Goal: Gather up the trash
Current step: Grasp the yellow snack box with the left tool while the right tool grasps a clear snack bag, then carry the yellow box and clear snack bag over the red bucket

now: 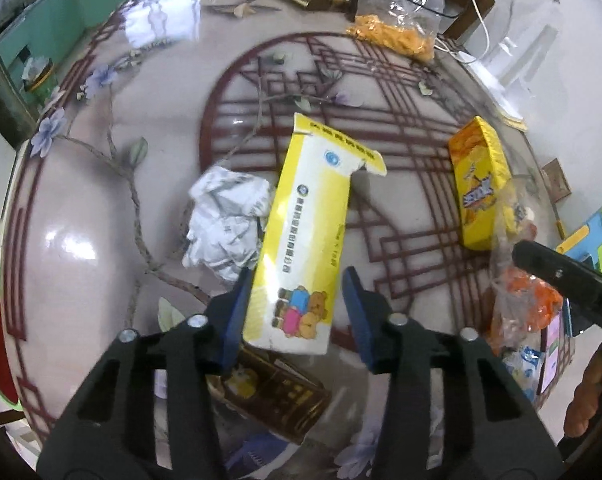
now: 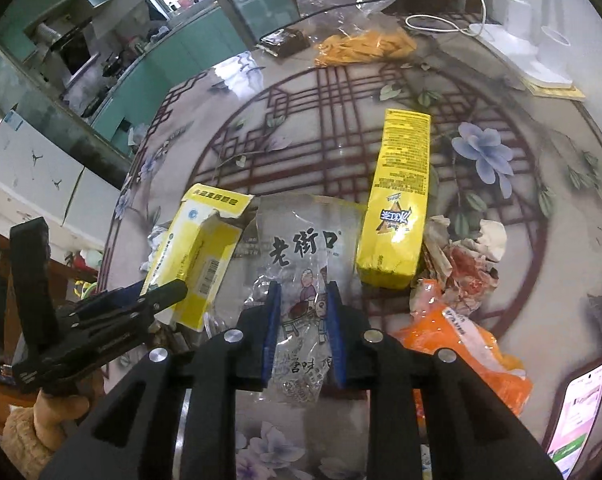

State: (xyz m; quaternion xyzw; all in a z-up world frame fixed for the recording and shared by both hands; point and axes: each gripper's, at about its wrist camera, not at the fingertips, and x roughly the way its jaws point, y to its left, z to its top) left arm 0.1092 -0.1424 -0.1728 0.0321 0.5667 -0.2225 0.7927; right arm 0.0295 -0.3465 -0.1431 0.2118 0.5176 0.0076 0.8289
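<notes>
Left gripper (image 1: 297, 308) is half open, fingers straddling the near end of the yellow-white carton (image 1: 305, 236) — left pad touching, right pad clear, so no grip yet. Right gripper (image 2: 303, 328) is nearly closed, pinching the clear printed wrapper (image 2: 301, 276) above the bench (image 2: 341, 152). Crumpled paper (image 1: 227, 220), the yellow snack box (image 1: 481, 184) and the orange bag (image 2: 461, 344) sit on the bench. Risks: carton is torn and hollow — an off-centre squeeze could crush it or twist it free; the thin wrapper could slip out.
</notes>
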